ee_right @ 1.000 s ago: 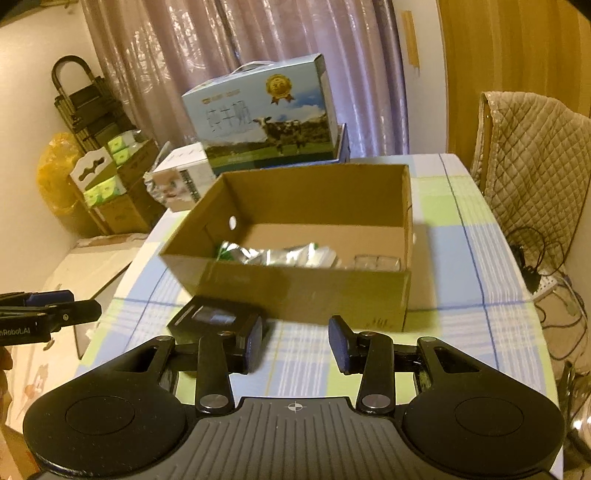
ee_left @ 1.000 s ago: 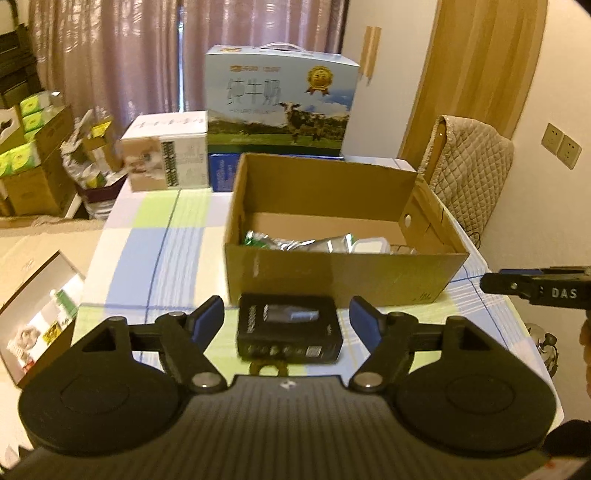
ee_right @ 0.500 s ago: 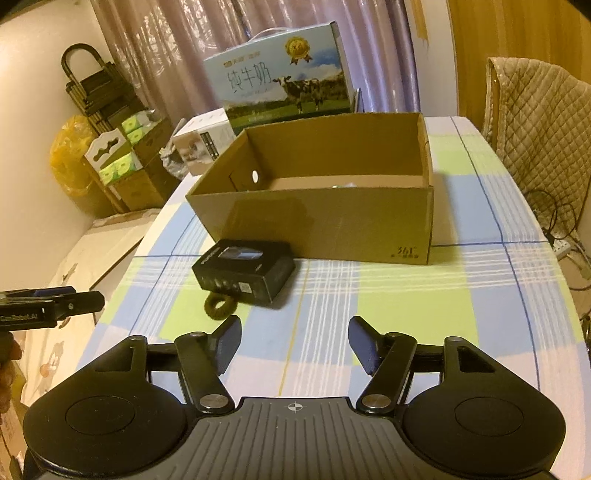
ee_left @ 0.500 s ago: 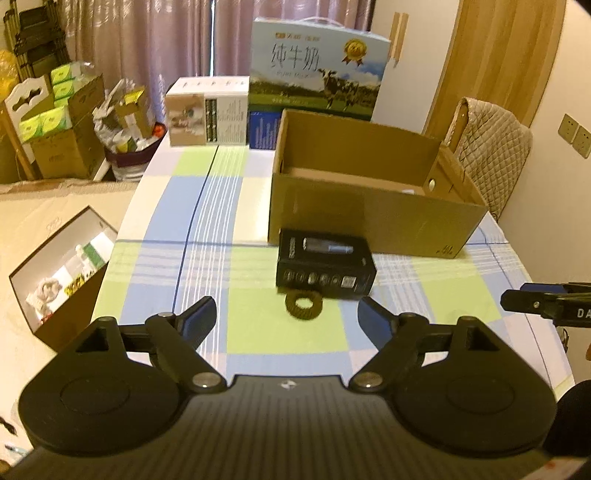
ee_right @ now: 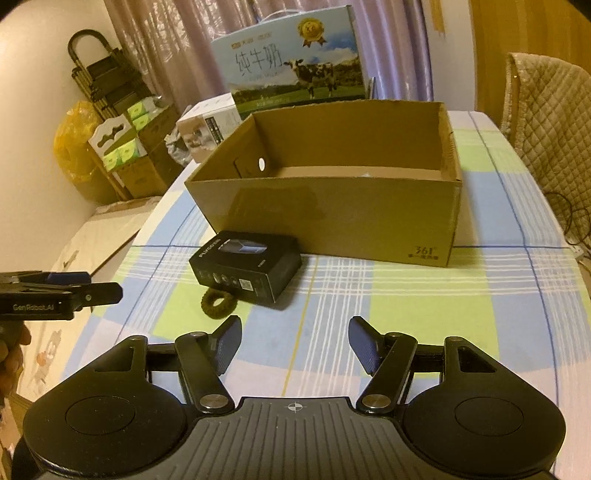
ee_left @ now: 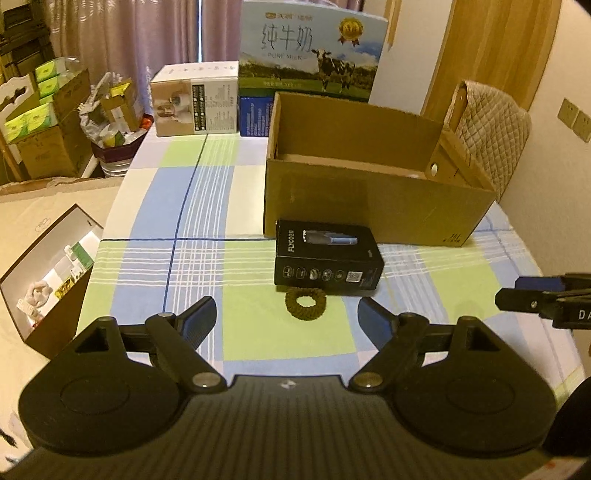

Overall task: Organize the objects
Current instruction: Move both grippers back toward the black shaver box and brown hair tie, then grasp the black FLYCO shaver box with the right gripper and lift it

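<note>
Black shaver box [ee_left: 327, 256] lies flat, printed icons facing front.

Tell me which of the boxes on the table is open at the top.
The brown cardboard box, right behind the small black box. Its top is open, showing its inner walls; the black box, the white box and the milk carton are closed.

home dining room – checked tablecloth [ee_left: 192, 206], curtains [ee_left: 122, 33]
</note>
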